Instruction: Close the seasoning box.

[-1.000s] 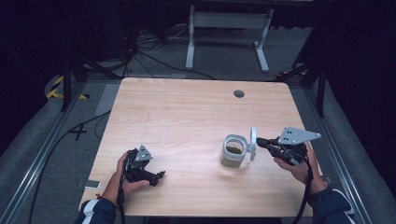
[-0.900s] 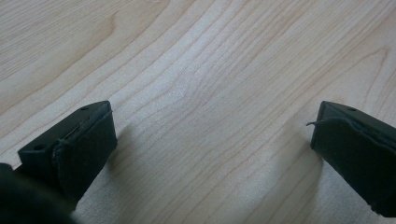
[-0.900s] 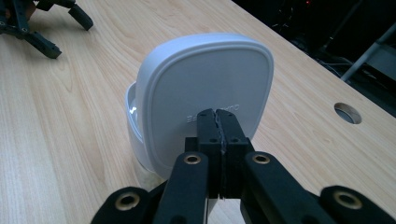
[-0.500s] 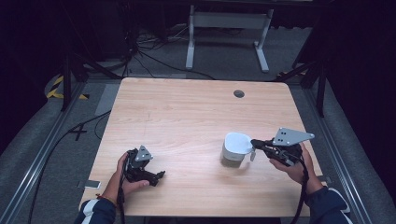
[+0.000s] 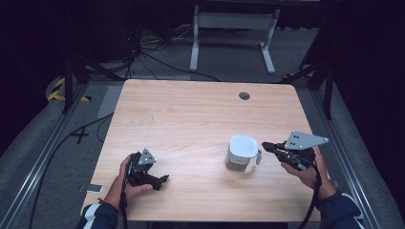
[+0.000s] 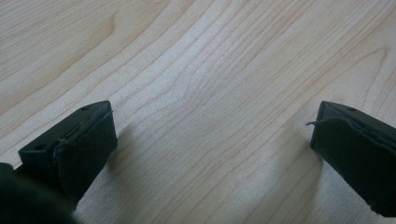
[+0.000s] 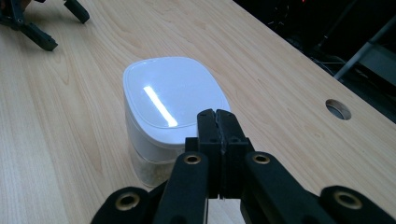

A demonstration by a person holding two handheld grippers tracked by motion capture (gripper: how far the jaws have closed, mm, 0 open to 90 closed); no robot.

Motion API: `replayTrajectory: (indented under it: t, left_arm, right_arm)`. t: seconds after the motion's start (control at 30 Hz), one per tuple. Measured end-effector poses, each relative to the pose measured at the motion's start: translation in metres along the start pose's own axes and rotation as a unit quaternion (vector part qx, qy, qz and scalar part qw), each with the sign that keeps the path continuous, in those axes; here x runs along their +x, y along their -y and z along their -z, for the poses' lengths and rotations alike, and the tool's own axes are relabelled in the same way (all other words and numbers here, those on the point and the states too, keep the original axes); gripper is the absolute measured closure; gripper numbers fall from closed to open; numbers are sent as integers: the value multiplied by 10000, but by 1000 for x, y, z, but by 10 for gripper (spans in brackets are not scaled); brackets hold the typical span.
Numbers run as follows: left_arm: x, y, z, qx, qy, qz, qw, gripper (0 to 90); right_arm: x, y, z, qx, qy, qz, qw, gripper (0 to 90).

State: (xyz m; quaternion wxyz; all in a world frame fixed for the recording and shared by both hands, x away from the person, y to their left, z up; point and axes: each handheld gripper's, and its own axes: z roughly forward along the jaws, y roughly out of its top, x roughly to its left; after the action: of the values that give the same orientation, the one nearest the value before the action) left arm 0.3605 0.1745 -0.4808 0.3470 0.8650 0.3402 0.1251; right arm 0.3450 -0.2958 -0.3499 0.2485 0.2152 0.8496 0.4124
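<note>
A: High view: lidded white container [image 5: 239, 151] sits on the surface [image 5: 191, 114], right of centre. Right tool [image 5: 265, 146] is just beside it at its 3 o'clock, nearer than the left tool [image 5: 164, 179].

B: Left gripper view: left tool released, jaws wide, bare wood between.

A: Right gripper view: right tool [image 7: 218, 116] clenched on nothing, tips by the container's lid [image 7: 170, 91] edge.

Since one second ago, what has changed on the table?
The lid that stood open beside the container now lies shut on it. The shut right gripper sits at the lid's tab. The left gripper and the container kept their places.
</note>
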Motion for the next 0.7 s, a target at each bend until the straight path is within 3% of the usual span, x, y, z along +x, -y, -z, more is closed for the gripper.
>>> replayTrajectory:
  t: [0.5, 0.7]
  left_arm:
    - [0, 0, 0, 14, 10, -26, 10000, 5]
    - [0, 0, 0, 14, 10, -26, 10000, 5]
  right_arm:
    - [-3, 23, 23, 305, 227, -29, 9993, 896]
    - [-2, 40, 27, 583, 248, -31, 9980, 832]
